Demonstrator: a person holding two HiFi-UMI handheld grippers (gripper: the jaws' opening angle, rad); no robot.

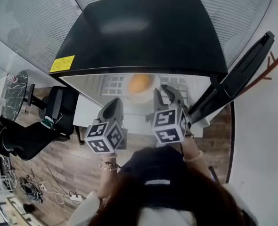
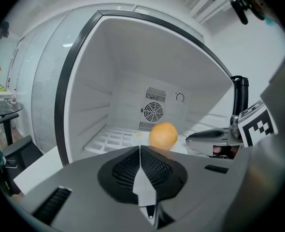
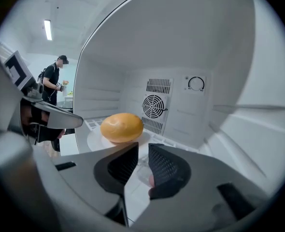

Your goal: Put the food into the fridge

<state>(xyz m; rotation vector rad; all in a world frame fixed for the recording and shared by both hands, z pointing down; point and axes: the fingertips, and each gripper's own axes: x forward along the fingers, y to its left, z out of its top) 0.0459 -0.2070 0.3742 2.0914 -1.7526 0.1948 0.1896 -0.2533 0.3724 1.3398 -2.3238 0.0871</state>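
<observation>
I have one fridge standing open in front of me, its single door swung out to my right. Inside, on the white shelf, sits one plate with one piece of orange, rounded food resting on it, so the food is already in the compartment. It lies ahead of both tools, a little to the left of the right gripper and slightly to the right of the left gripper, clear of each. Its long axis runs side to side across my right gripper view. The right gripper reaches deeper into the opening and is the nearer of my two; its jaws stand partly apart with nothing pinched. The left gripper's jaws are pressed together on nothing. I judge that what remains is backing out and swinging the door, which lies on the right gripper's side.
</observation>
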